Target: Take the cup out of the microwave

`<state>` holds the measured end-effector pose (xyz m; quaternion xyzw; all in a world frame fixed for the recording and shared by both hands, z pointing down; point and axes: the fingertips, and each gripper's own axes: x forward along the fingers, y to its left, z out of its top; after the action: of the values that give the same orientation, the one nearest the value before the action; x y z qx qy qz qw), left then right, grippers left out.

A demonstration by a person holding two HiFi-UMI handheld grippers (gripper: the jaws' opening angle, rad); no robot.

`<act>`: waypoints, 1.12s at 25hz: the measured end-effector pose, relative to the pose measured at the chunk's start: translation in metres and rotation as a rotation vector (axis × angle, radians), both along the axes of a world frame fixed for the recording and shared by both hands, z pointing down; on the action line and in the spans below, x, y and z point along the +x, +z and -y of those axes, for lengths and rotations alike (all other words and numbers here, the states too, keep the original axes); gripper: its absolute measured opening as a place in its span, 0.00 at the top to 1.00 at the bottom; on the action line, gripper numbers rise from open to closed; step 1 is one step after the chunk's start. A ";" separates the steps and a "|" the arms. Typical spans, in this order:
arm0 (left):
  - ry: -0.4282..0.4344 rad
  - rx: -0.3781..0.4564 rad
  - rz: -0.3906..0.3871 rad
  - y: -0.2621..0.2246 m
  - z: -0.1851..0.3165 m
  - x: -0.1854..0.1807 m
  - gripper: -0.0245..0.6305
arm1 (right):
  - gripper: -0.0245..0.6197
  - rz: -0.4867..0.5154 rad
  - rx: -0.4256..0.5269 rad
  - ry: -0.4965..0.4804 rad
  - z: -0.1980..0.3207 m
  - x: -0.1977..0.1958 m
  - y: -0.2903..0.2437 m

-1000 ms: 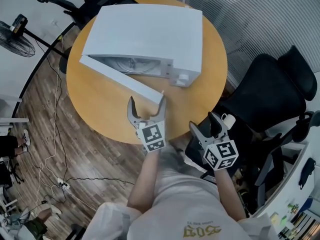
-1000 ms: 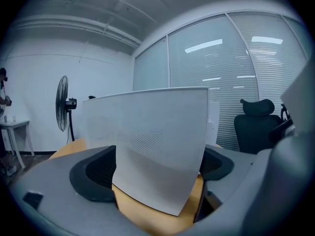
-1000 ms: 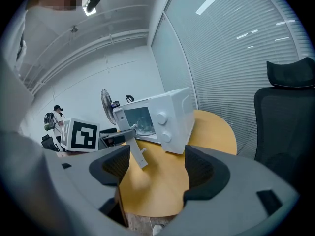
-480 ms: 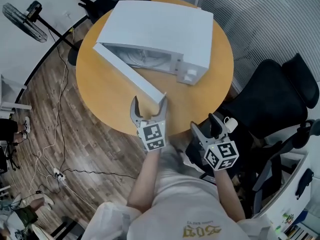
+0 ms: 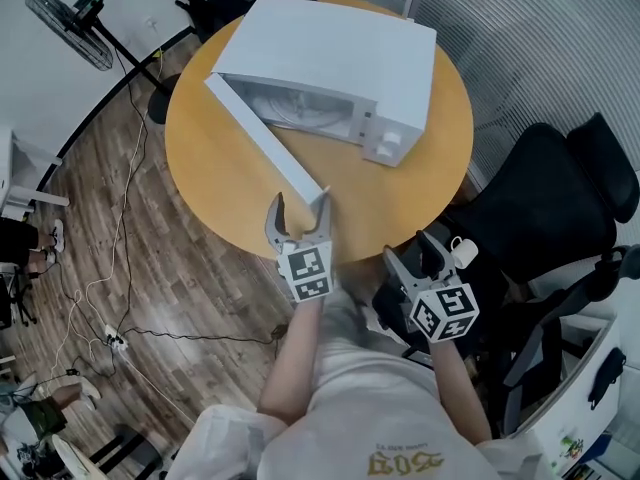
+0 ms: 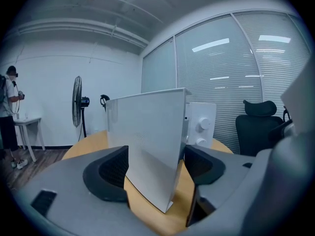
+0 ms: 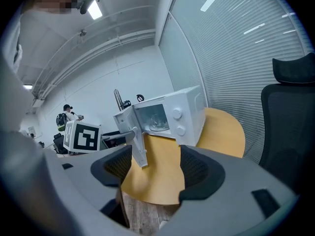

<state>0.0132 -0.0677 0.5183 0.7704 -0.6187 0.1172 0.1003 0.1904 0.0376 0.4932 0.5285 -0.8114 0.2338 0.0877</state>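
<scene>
The microwave [image 5: 330, 63] stands far back on the surface [image 5: 220, 168], its door [image 5: 265, 148] swung toward the near edge, the cup [image 7: 155, 119] inside. A chair [image 5: 545, 198] stands right, a fan [image 5: 68, 18] far left.

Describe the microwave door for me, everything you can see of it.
The microwave door is a plain white flat panel, plastic or painted metal by its look, hinged at the left front of the microwave and swung wide open. It stands upright over the round wooden table, its free edge pointing toward the person. That edge sits between the jaws of the left gripper, which are closing on it; whether the pads already press it cannot be told.
</scene>
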 end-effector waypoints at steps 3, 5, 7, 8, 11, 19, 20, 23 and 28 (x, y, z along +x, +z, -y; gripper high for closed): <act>-0.007 0.002 0.007 0.000 -0.003 -0.003 0.42 | 0.47 0.000 0.005 -0.011 -0.002 -0.005 -0.001; -0.014 0.003 0.006 0.000 -0.006 -0.006 0.44 | 0.47 0.002 0.009 -0.021 -0.004 -0.008 -0.003; -0.018 0.005 0.005 0.000 -0.009 -0.008 0.47 | 0.47 0.003 0.012 -0.028 -0.006 -0.010 -0.004; -0.021 0.006 0.005 0.000 -0.011 -0.008 0.48 | 0.47 0.003 0.013 -0.031 -0.007 -0.010 -0.004; -0.028 0.007 0.013 0.000 -0.013 -0.012 0.48 | 0.47 0.003 0.013 -0.036 -0.008 -0.010 -0.004; -0.013 0.003 0.088 -0.001 -0.018 -0.012 0.56 | 0.47 0.011 0.012 -0.067 -0.011 -0.016 -0.005; -0.016 0.001 0.093 -0.001 -0.019 -0.013 0.59 | 0.47 0.012 0.013 -0.072 -0.011 -0.017 -0.006; -0.040 -0.006 0.099 0.000 -0.025 -0.018 0.63 | 0.47 0.016 0.021 -0.087 -0.012 -0.019 -0.008; -0.070 -0.022 0.095 0.003 -0.033 -0.029 0.65 | 0.47 0.027 0.026 -0.102 -0.016 -0.020 -0.008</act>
<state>-0.0158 -0.0348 0.5210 0.7406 -0.6481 0.1568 0.0831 0.1707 0.0532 0.4849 0.4842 -0.8415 0.2254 0.0816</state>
